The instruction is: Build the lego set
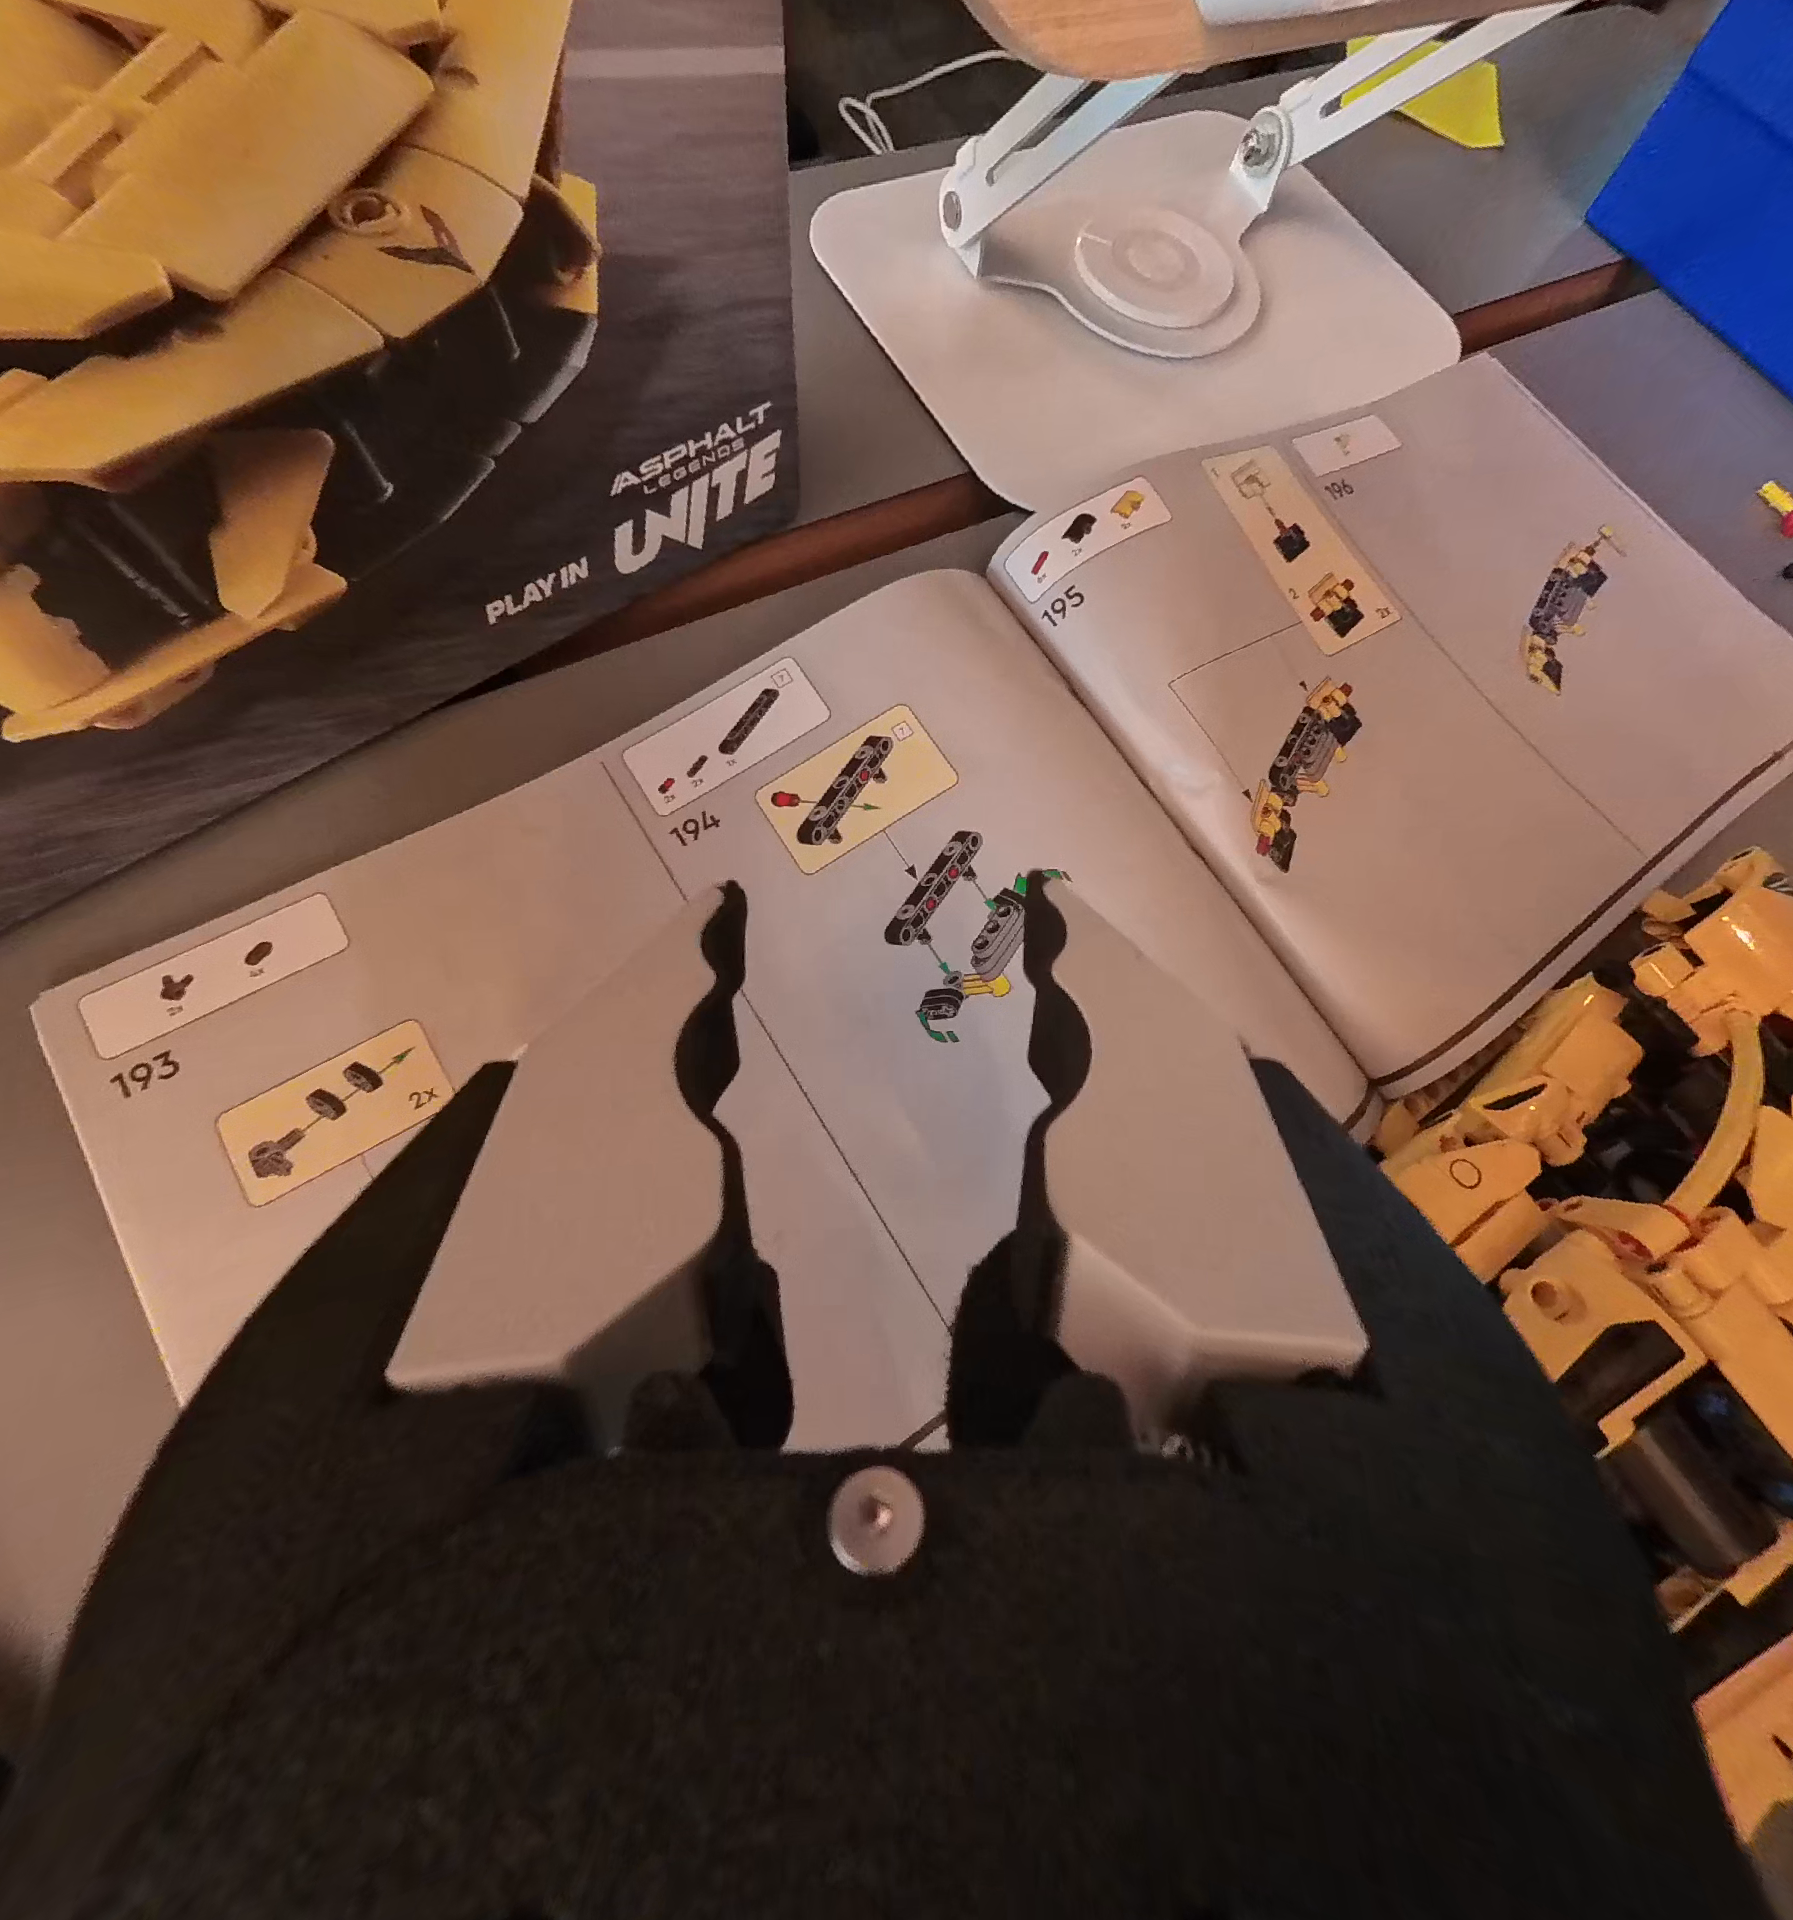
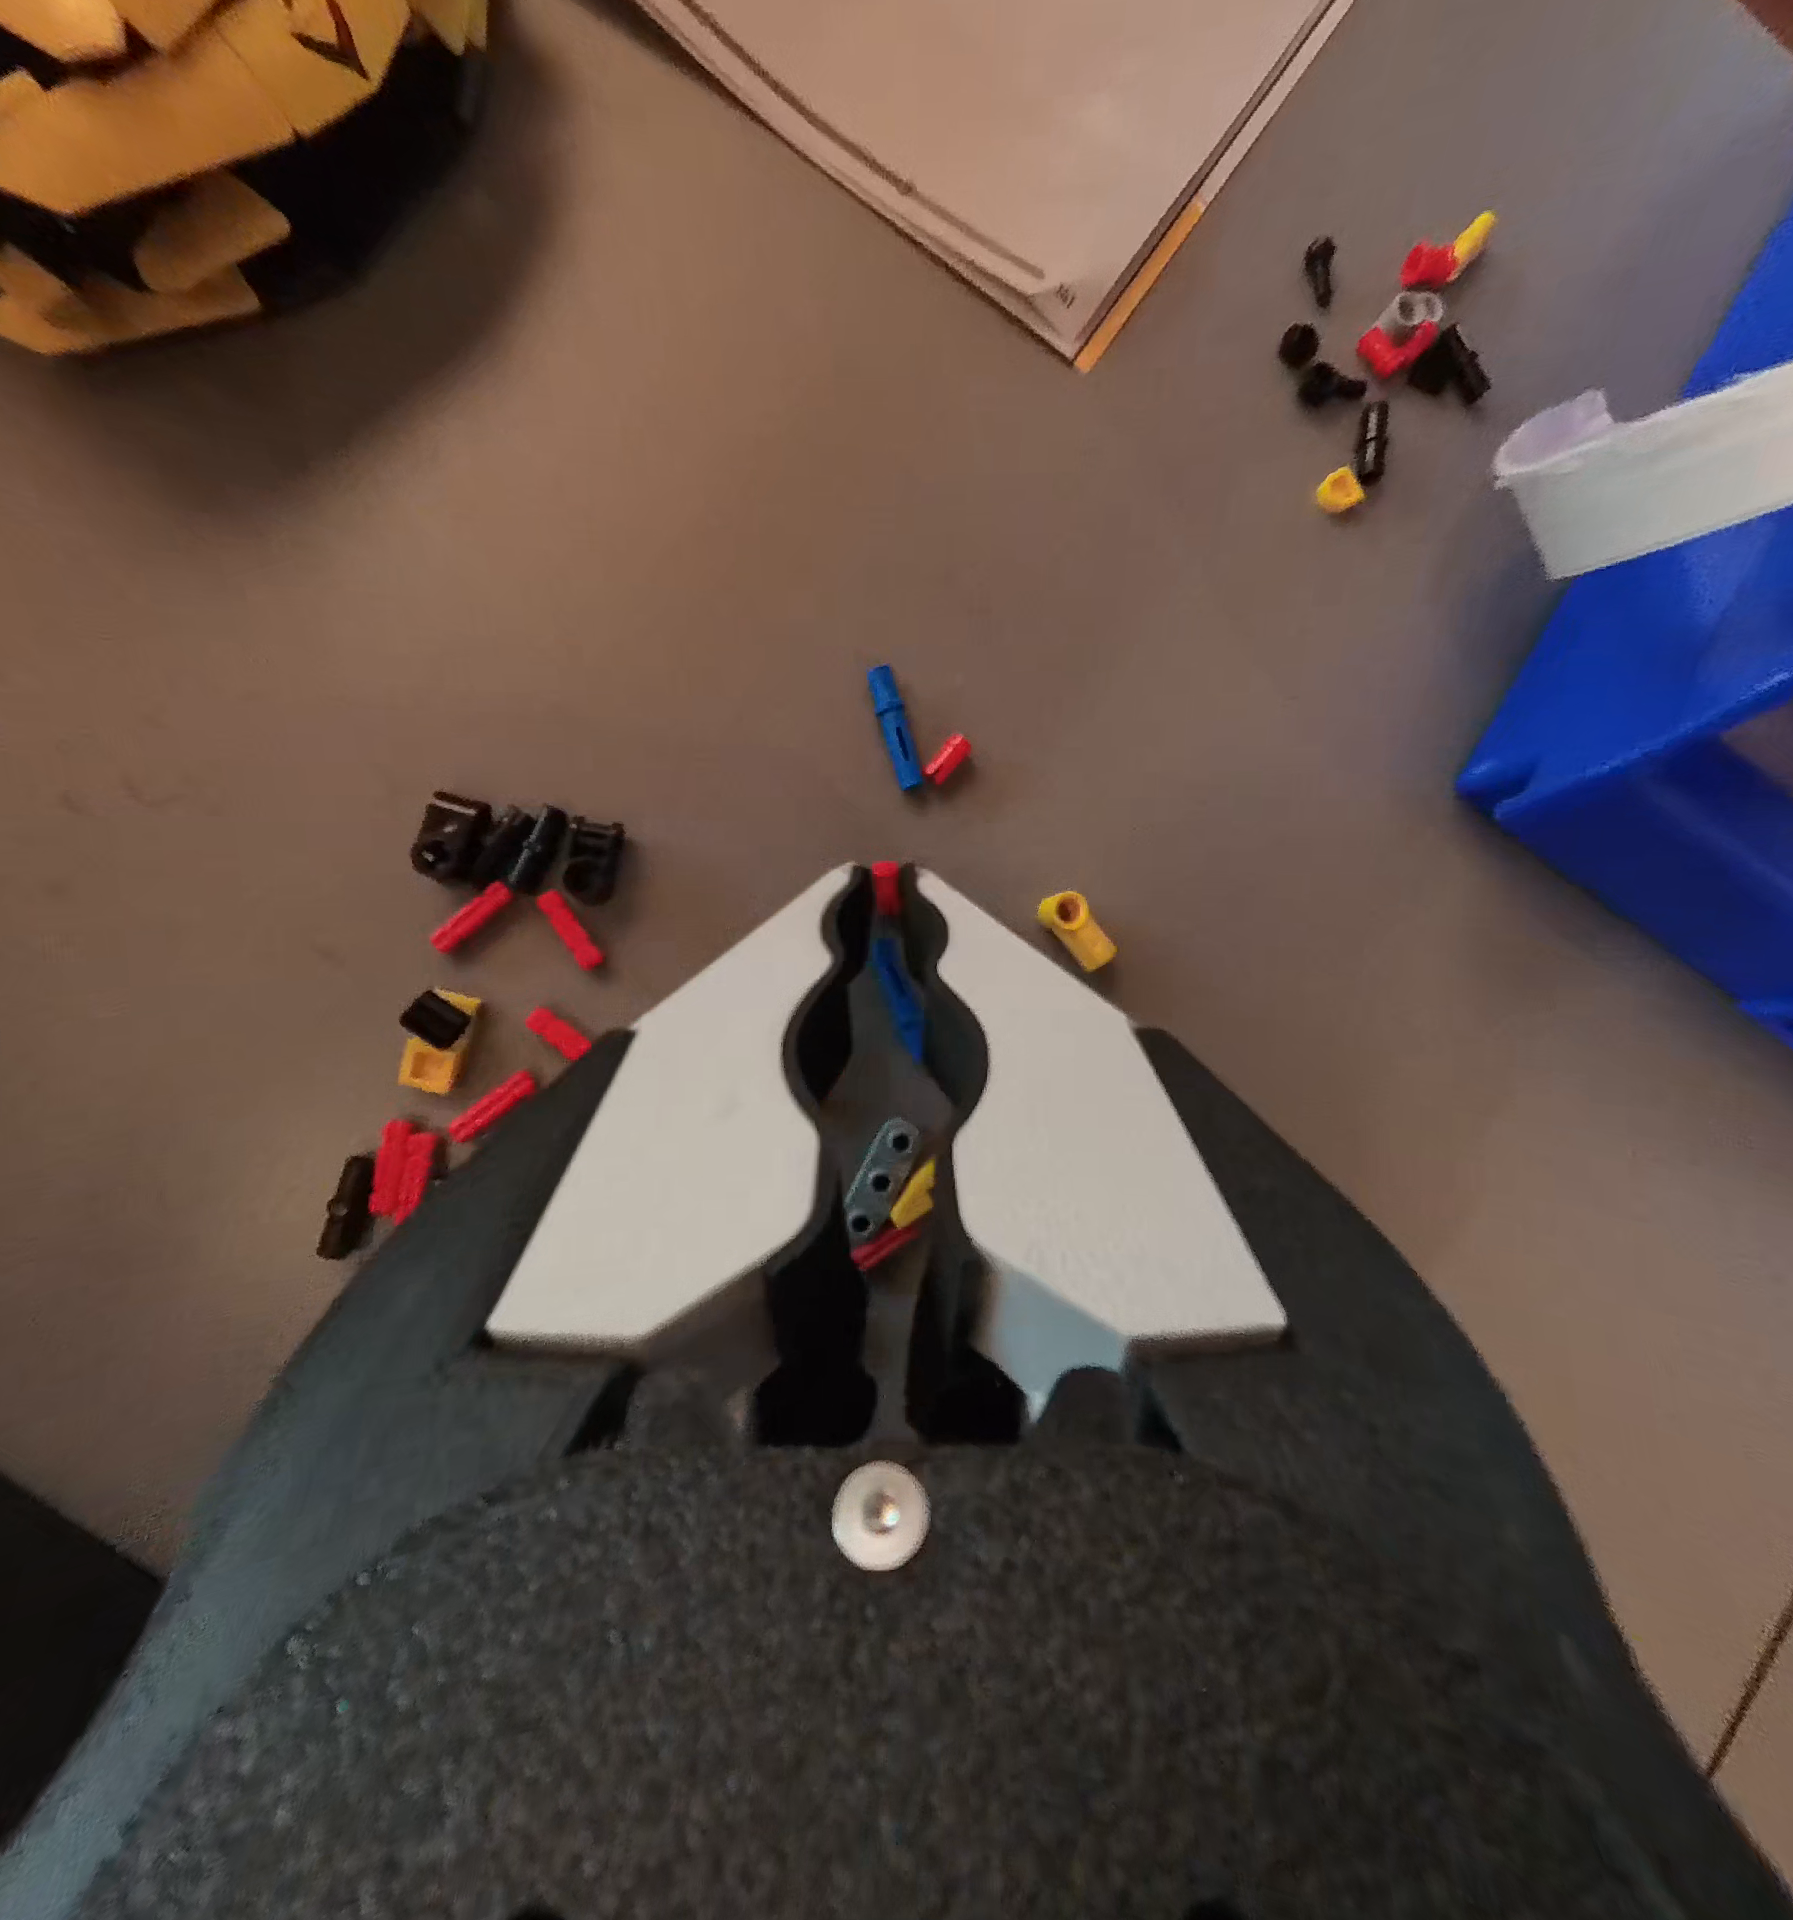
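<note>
My left gripper (image 1: 884, 896) is open and empty, held above the open instruction booklet (image 1: 518, 1039). The yellow and black lego car model (image 1: 1650, 1195) lies to its right. My right gripper (image 2: 884, 883) is shut on a small red pin (image 2: 886, 885) at its fingertips, above the grey table. Below its fingers a blue pin (image 2: 898, 987), a grey beam (image 2: 879, 1179) and a yellow piece (image 2: 915, 1203) show through the gap. A blue pin (image 2: 894, 725) and a red pin (image 2: 946, 758) lie just ahead. Red pins (image 2: 468, 916) and black connectors (image 2: 518, 844) lie to the left.
The lego box (image 1: 352, 364) stands at the back left. A white lamp base (image 1: 1131, 301) sits behind the booklet. A blue bin (image 2: 1702, 665) is at the right, with a pile of small parts (image 2: 1391, 343) near it. A yellow connector (image 2: 1077, 927) lies beside my right gripper. Across from one pair of fingers to the other is roughly 45 centimeters.
</note>
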